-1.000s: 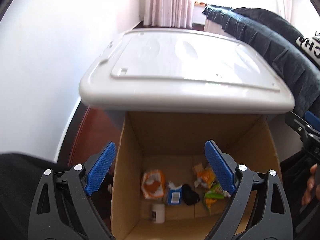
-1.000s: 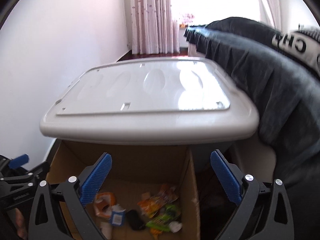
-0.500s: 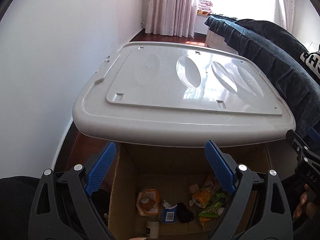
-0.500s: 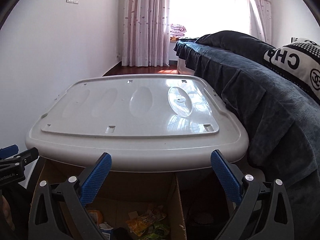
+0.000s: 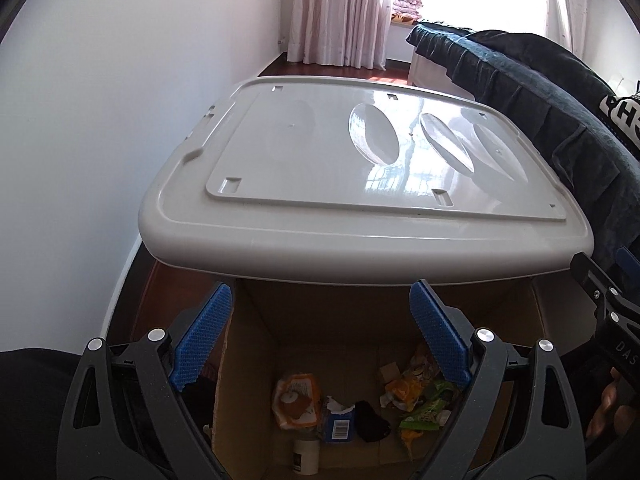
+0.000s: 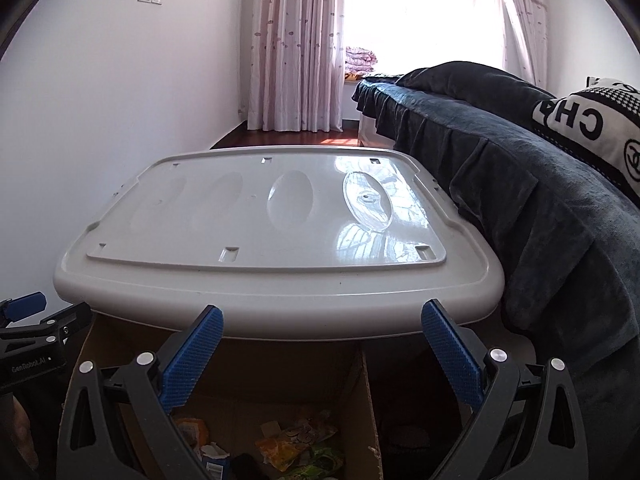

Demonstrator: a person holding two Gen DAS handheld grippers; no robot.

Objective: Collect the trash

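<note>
A brown cardboard box (image 5: 256, 360) stands on the floor below me, part of it under the white plastic lid (image 5: 360, 184) of a storage bin. In the box lie crumpled wrappers (image 5: 420, 400), an orange packet (image 5: 294, 398), a blue carton (image 5: 338, 426), a black scrap (image 5: 370, 420) and a small white bottle (image 5: 306, 456). My left gripper (image 5: 320, 336) hangs open above the box with nothing between its blue pads. My right gripper (image 6: 320, 356) is open and empty too, over the box's right wall (image 6: 370, 408), with wrappers (image 6: 300, 440) below it.
A dark blue bed cover (image 6: 540, 208) with a black-and-white cushion (image 6: 592, 128) runs along the right. A white wall (image 5: 100, 120) stands at the left. Pink curtains (image 6: 296, 44) and a bright window are at the far end. A hand (image 5: 610, 408) holds the right gripper.
Both views have drawn back and tilted up. The lid's top now fills the middle, and the box with its trash has sunk toward the bottom edge. Both grippers stay open and empty.
</note>
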